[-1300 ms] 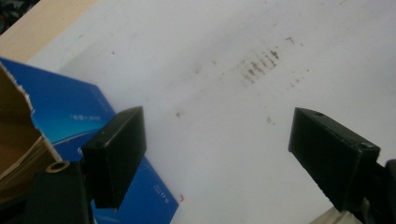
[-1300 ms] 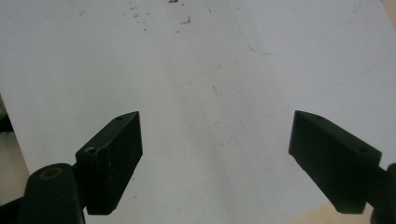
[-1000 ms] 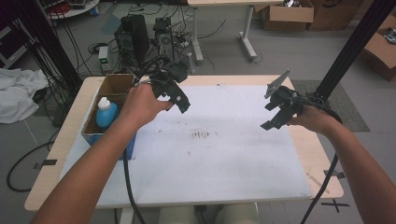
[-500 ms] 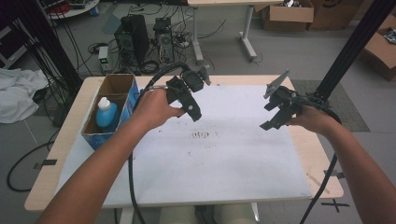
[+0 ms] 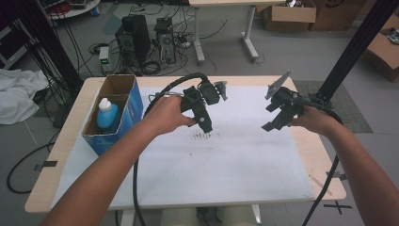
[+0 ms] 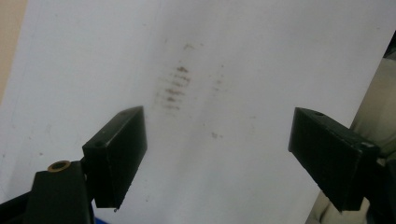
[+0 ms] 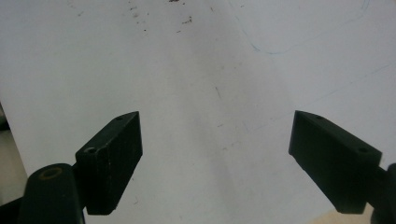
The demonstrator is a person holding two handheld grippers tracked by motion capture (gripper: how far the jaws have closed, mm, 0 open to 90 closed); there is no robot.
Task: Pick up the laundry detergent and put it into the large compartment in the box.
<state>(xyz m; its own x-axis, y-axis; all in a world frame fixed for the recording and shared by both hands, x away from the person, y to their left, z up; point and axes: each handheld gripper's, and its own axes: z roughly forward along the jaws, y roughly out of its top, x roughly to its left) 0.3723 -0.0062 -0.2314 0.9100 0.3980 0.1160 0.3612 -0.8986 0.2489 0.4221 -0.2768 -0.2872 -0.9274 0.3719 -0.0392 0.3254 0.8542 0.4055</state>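
A person's two hands each hold a black gripper above a white sheet [image 5: 202, 165] that covers the table. My left gripper [image 5: 205, 123] hangs over the sheet's middle, just above a patch of dark smudges [image 5: 203, 136]. Its jaws stand wide open with nothing between them, and the same smudges [image 6: 173, 88] lie beyond them in the left gripper view. My right gripper [image 5: 275, 120] hovers over the right part of the sheet, open and holding nothing. In the right gripper view, bare white sheet [image 7: 210, 93] lies between the jaws.
A blue cardboard box [image 5: 134, 101] stands on the table's left side with a blue bottle [image 5: 107, 115] inside. A black cable [image 5: 174, 87] loops from the left gripper. A black pole [image 5: 350, 52] rises beside the table's right edge. Computers and cables sit on the floor behind.
My left gripper has moved right, from beside the box to over the smudges at the sheet's middle. The right gripper has stayed nearly still.
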